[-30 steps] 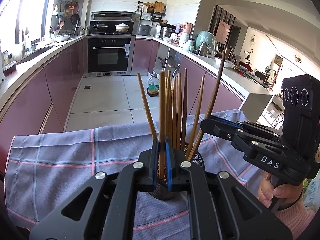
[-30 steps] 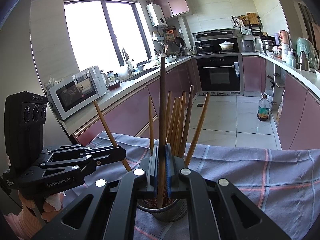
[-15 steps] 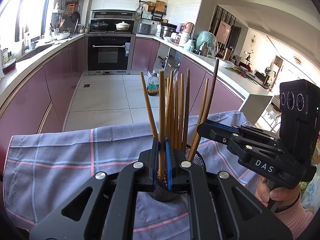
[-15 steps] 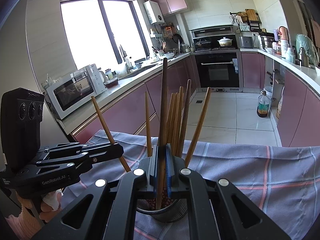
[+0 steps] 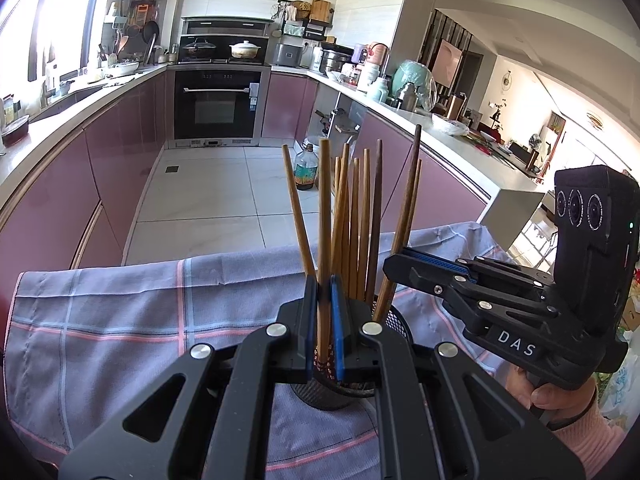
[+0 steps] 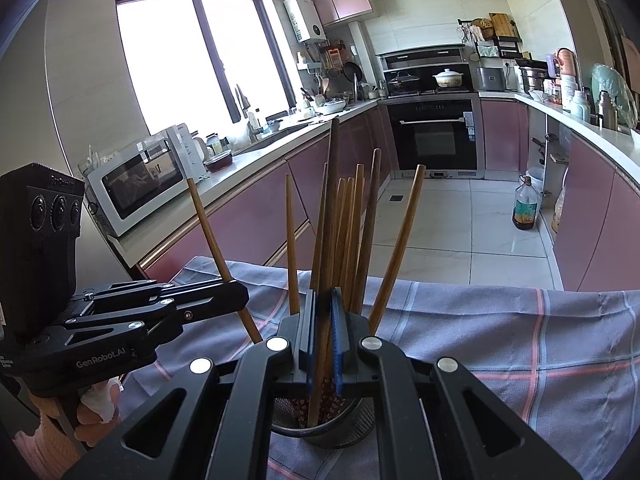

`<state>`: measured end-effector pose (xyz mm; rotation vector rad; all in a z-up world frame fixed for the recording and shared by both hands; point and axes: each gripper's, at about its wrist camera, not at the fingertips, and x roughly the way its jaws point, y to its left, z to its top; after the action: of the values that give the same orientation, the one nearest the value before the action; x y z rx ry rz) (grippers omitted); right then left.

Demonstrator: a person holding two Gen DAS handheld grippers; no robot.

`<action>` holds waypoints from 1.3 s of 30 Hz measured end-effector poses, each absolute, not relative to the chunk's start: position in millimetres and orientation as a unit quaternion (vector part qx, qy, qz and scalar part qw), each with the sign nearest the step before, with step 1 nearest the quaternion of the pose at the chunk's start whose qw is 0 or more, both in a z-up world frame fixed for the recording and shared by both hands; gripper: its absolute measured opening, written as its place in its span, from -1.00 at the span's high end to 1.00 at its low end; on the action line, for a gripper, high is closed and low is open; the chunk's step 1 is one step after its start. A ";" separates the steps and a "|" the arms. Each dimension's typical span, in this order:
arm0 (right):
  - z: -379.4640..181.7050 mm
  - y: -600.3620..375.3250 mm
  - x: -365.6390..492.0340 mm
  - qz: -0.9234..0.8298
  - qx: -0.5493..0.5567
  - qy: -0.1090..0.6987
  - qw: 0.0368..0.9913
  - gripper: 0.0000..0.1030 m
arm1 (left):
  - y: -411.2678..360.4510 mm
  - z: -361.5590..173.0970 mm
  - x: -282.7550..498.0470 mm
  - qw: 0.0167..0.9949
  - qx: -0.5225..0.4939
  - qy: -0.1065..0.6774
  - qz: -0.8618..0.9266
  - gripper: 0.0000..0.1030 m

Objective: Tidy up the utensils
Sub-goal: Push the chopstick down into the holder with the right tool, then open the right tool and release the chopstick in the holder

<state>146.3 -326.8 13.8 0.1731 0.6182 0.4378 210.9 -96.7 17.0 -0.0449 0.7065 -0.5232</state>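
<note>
A black mesh holder (image 5: 318,396) (image 6: 354,422) stands on a blue checked cloth (image 5: 120,320) and has several wooden chopsticks upright in it. My left gripper (image 5: 322,292) is shut on a light brown chopstick (image 5: 325,200) whose lower end is inside the holder. My right gripper (image 6: 323,304) is shut on a long dark brown chopstick (image 6: 332,184), which also reaches down into the holder. Each gripper shows in the other's view: the right gripper (image 5: 394,266) to the right of the bundle, the left gripper (image 6: 238,294) to its left.
The cloth's far edge (image 6: 480,284) drops off to a tiled kitchen floor with an oil bottle (image 6: 525,208) on it. Pink cabinets run along both sides, with a microwave (image 6: 136,188) on the left counter and an oven (image 5: 218,108) at the back. A person's hand (image 5: 556,392) holds the right gripper's handle.
In the left wrist view the right gripper and its dark chopstick have drifted left, closer to the bundle, and the stick stands more upright. Both grippers stay shut.
</note>
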 end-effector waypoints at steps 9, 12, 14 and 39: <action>12.1 -325.1 151.4 0.212 0.084 0.305 0.925 0.88 | -101.8 15.7 217.4 0.904 -0.018 0.346 -0.250 0.86; 11.2 -324.1 152.3 0.212 0.083 0.306 0.924 0.88 | -102.9 14.9 220.4 0.904 -0.017 0.347 -0.248 0.86; 11.2 -323.7 152.0 0.211 0.083 0.305 0.925 0.88 | -102.0 13.8 222.2 0.905 -0.018 0.348 -0.245 0.85; 6.1 -324.6 158.2 0.208 0.082 0.307 0.925 0.87 | -103.1 0.3 241.6 0.901 -0.020 0.363 -0.237 0.83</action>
<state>158.2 -324.6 6.1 0.1686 0.6308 0.4269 241.6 -103.1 0.3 -0.0409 0.7509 -0.4895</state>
